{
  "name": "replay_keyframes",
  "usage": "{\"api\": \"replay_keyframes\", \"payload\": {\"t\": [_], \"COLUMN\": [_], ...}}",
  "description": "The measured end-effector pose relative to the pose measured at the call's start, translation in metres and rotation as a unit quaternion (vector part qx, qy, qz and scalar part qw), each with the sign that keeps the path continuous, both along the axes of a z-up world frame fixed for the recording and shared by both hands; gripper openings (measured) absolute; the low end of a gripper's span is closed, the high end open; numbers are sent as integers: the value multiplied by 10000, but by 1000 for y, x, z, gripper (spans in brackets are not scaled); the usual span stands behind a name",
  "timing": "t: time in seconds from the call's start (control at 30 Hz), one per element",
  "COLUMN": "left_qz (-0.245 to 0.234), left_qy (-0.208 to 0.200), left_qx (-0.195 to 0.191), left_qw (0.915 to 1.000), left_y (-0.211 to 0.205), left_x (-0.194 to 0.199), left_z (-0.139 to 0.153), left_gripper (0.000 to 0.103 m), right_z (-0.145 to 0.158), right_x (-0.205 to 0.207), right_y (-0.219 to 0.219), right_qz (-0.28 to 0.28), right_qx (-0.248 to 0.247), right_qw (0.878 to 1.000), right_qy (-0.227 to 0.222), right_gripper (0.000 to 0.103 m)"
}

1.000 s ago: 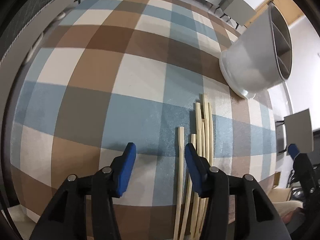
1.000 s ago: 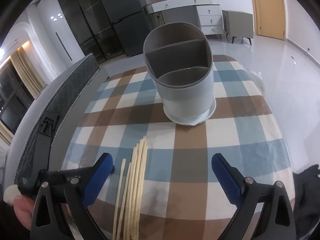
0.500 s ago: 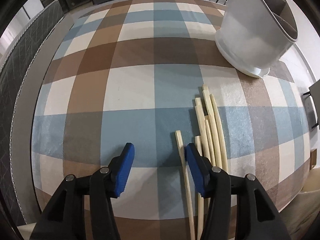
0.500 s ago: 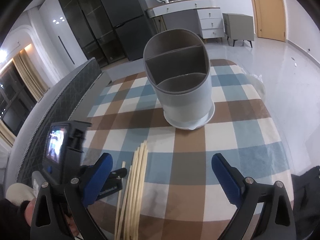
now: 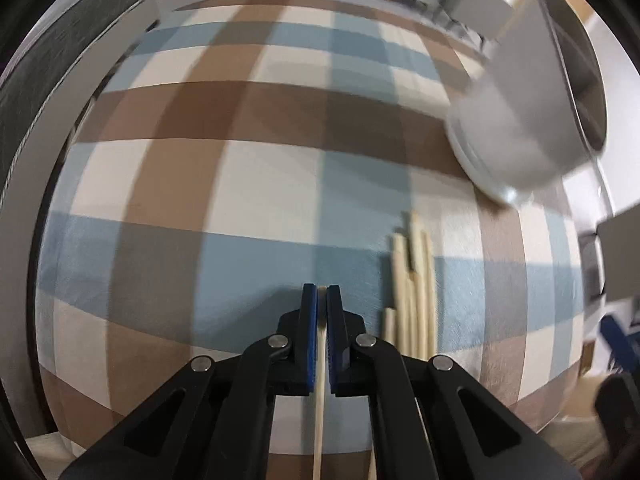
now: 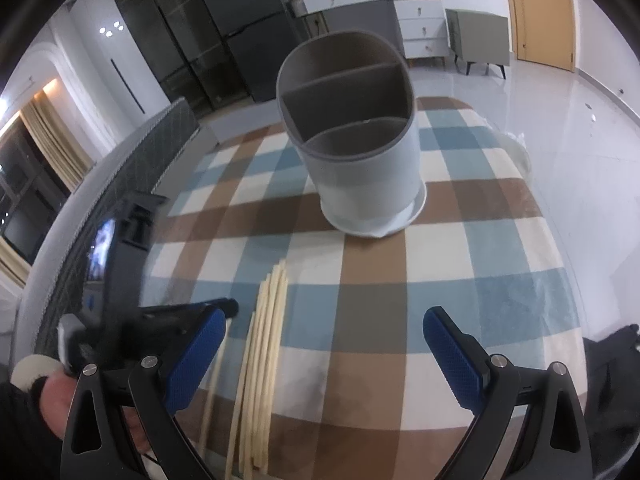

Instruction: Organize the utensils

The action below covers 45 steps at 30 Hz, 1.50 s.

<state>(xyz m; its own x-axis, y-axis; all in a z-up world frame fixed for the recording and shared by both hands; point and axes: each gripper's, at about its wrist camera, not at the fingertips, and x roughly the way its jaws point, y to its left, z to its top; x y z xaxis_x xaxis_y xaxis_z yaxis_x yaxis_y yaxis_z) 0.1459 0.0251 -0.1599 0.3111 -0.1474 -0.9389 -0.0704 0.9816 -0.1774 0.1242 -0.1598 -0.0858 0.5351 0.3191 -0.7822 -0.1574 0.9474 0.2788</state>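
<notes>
Chopsticks: I am clamping one pale chopstick (image 5: 320,364) between my left pads, picked out from the loose bundle (image 5: 412,292) that is lying on the checked tablecloth (image 5: 260,184), just to the right of my left gripper (image 5: 321,296).
Left jaws: they have just been closing and are now pressing together on that single stick, which is running back toward me and out of the bottom of the left view.
Right jaws: my right gripper (image 6: 320,344) is hanging above the cloth with its pads standing wide apart and nothing between them.
Holder: the grey, three-part holder (image 6: 360,164) is standing upright beyond the bundle, apart from it; what I can see of its compartments is bare.
Step in hand: I judge that I am securing the first stick, so the sorting is only starting.
Next move: it is calling for a clean lift, tilting the stick upright, and lowering it into one compartment without nudging the rest.
Hard to make out: the left view is smearing with motion, so the holder's edges are blurring; the near ends of the sticks are cut off, and I cannot count the bundle exactly.
</notes>
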Motion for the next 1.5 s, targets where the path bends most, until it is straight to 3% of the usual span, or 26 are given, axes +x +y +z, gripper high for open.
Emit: {"api": "replay_keyframes", "payload": {"t": [0.13,0.23,0.3,0.4,0.5,0.67,0.83,1.03,1.13,1.17,1.2,1.37,1.5], "left_qz": [407,596,696,813,906,1087,1207,1313,1284,1284,1288,1285,1236], "left_qy": [-302,-499,-539,-587,-606,-526,-487,-443,-483,-485,-479,-476,-504], "left_qx": [-402,-653,-788,-960,-1042,-1214,-1306,-1405,-1386,-1391,-1395,-1350,-1340], "left_qw": [9979,9948,9930,9903,9886,9852,9829,9803,9808,9807,9806,9813,9819], "left_y": [30,45,54,62,67,86,97,104,103,104,104,103,101], "left_x": [-4,-7,-10,-21,-18,-19,-21,-23,-23,-24,-24,-24,-25], "left_z": [15,25,30,35,36,33,33,32,34,35,35,35,38], "left_gripper": [0,0,0,0,0,0,0,0,0,0,0,0,0], "right_z": [-9,-18,-23,-31,-38,-48,-59,-58,-57,-58,-59,-57,-40], "right_x": [12,26,37,52,65,77,74,66,60,59,58,55,55], "right_y": [18,35,49,73,90,104,119,133,137,138,137,137,120], "right_qz": [266,484,694,1112,1272,1373,1422,1403,1384,1385,1346,1206,977], "right_qx": [-26,-55,-66,-144,-430,-667,-1281,-1894,-2078,-2097,-2091,-1892,-1388], "right_qw": [9993,9973,9949,9892,9852,9797,9721,9660,9643,9639,9646,9725,9845], "right_qy": [274,541,728,940,1065,1303,1354,1063,884,880,879,619,433], "right_gripper": [98,84,68,51,39,27,26,26,16,5,2,1,0]}}
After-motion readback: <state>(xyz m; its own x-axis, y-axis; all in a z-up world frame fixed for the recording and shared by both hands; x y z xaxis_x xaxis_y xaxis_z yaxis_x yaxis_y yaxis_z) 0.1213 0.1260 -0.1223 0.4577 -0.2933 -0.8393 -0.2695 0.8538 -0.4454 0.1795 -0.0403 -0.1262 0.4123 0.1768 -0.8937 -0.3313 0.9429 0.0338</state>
